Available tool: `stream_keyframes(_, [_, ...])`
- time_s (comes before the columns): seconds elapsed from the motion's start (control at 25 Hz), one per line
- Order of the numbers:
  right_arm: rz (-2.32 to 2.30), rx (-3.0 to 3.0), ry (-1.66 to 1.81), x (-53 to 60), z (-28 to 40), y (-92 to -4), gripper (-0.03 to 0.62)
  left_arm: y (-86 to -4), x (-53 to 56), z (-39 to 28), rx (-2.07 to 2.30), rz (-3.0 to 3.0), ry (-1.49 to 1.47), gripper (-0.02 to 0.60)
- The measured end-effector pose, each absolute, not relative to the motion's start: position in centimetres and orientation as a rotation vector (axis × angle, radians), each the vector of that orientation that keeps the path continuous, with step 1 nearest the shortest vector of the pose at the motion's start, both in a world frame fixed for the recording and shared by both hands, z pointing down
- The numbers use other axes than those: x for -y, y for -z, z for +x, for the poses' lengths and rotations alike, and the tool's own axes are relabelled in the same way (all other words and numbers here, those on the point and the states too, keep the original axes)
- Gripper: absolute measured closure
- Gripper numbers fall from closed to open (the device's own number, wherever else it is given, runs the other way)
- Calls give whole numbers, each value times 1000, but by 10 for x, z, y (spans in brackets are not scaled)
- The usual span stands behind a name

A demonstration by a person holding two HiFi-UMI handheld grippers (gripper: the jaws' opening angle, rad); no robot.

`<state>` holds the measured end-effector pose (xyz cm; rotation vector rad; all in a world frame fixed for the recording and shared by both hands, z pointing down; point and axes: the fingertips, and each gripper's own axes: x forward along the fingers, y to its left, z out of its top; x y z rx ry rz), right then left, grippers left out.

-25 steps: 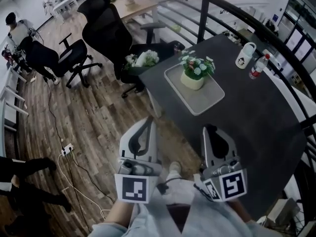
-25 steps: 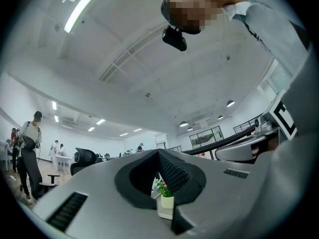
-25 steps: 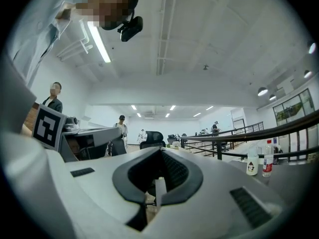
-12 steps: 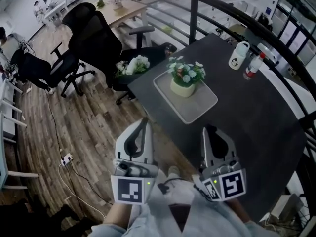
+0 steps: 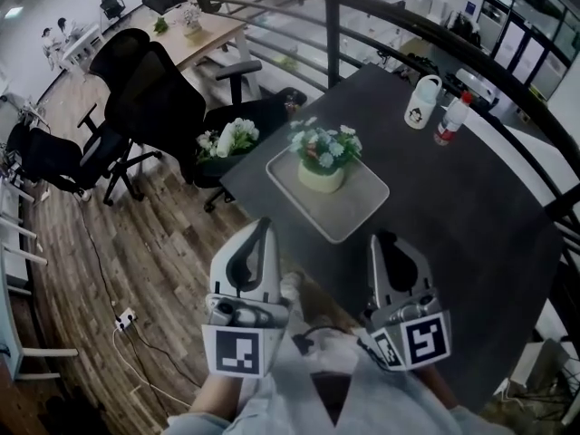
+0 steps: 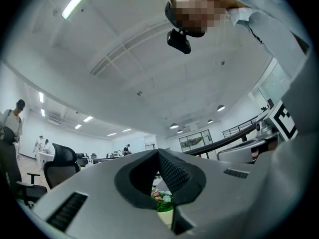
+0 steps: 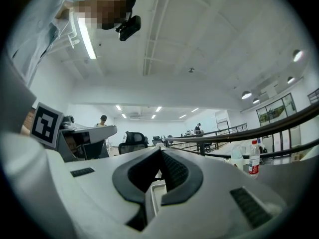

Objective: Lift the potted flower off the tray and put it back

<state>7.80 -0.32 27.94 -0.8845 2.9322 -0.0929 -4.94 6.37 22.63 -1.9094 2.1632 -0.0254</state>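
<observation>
The potted flower [image 5: 323, 159], a cream pot with pale blue and white blooms, stands on the light grey tray [image 5: 355, 207] near the dark table's near-left corner. My left gripper [image 5: 263, 231] is shut and empty, short of the table's edge, over the wooden floor. My right gripper [image 5: 388, 242] is also shut and empty, just over the table's near edge. Both point toward the tray from some way off. In the left gripper view the potted flower [image 6: 163, 205] peeks out below the closed jaw tips. The right gripper view shows the tray [image 7: 155, 192] rim under its jaws.
A white mug [image 5: 420, 102] and a red-labelled water bottle [image 5: 447, 120] stand at the dark table's [image 5: 471, 216] far side by a curved black railing [image 5: 399, 25]. Black office chairs [image 5: 154, 98], one holding a second bunch of flowers [image 5: 227, 140], stand left of the table.
Both grippers have moved toward the table, so the tray and flower sit lower and nearer in the head view. Both jaws stayed shut.
</observation>
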Motion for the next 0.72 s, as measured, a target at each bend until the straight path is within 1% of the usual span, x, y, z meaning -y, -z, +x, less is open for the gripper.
stream_keyframes(0.72, [-1265,-2841,135,80,44,-283,592,-234,47,-115,-1988,-2152,4,581])
